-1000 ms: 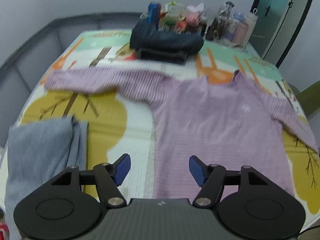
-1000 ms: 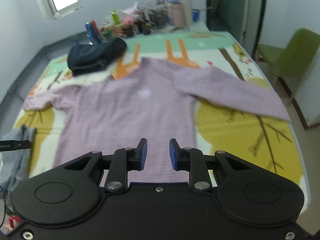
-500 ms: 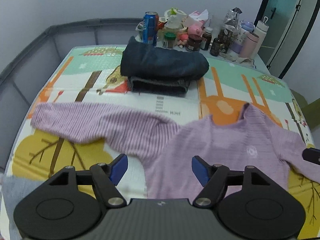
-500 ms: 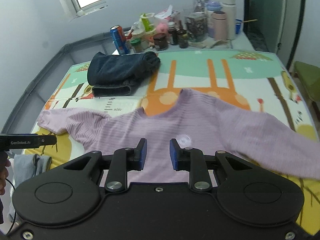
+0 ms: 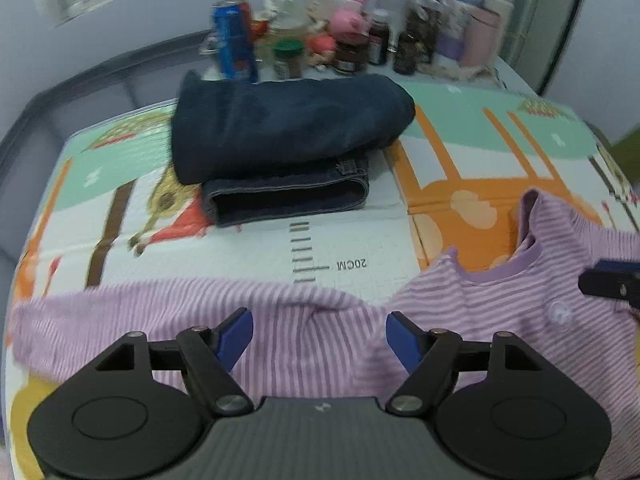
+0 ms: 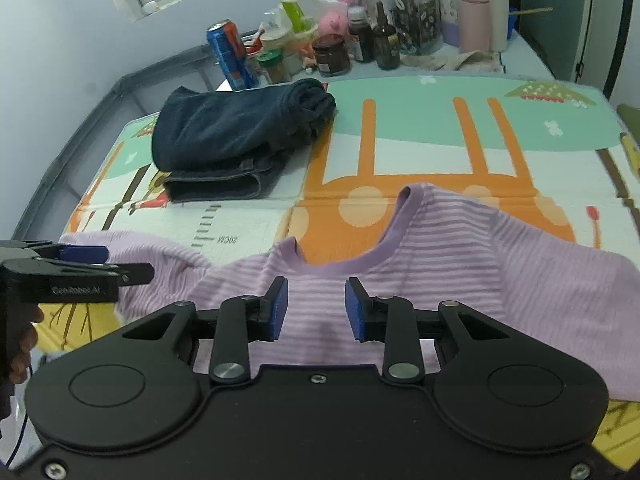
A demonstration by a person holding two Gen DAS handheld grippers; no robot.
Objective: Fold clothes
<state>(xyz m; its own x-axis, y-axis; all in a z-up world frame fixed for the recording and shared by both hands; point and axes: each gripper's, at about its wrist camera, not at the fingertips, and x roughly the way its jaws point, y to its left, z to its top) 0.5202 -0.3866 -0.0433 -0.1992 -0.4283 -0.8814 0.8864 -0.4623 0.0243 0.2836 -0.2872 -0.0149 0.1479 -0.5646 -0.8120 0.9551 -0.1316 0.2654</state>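
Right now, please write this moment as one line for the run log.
left gripper: opening, nothing held | right gripper: opening, nothing held | striped purple top: spread flat, unfolded | dark jeans: folded

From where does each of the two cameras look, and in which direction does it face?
Left wrist: sits on the left gripper, looks forward and down over the purple striped shirt's sleeve; its own opening jaws show, nothing between them, plus the right gripper's tip at the right edge.
Right wrist: sits on the right gripper, looks forward and down at the shirt's collar; its own opening jaws, the left gripper and a hand show.
Shared: shirt, folded dark jeans, blue can, play mat.
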